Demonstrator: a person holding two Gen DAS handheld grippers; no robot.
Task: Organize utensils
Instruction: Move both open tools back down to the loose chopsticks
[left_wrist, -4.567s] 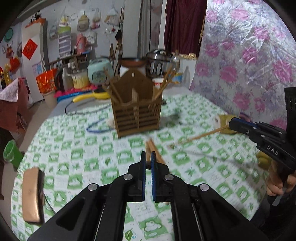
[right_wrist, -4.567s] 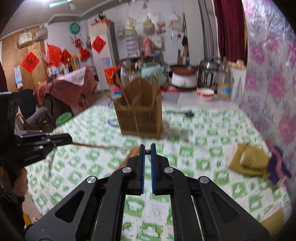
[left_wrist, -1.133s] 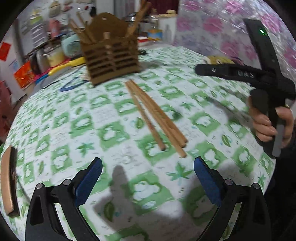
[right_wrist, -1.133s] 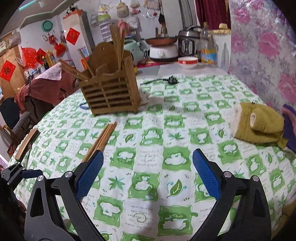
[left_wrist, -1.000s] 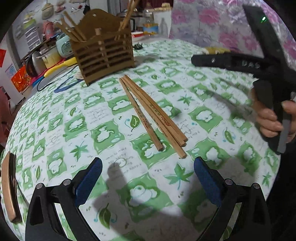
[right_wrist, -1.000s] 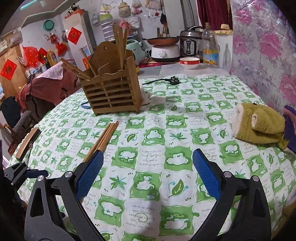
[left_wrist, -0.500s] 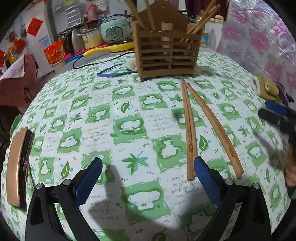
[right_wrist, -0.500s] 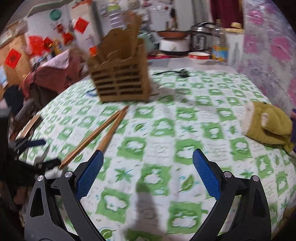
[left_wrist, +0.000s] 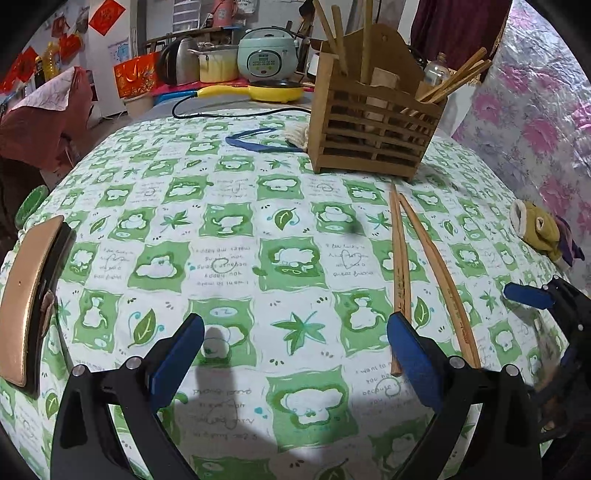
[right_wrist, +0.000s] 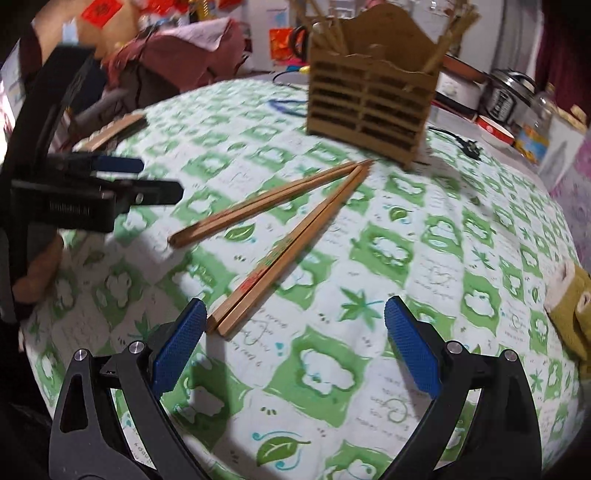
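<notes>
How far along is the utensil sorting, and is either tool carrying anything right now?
Done: the wooden holder already has several chopsticks standing in its compartments. In hand: nothing; the left tool and right tool are both open and empty above the tablecloth. Left: two pairs of loose chopsticks lie flat on the cloth in front of the holder, waiting to be picked up.
</notes>
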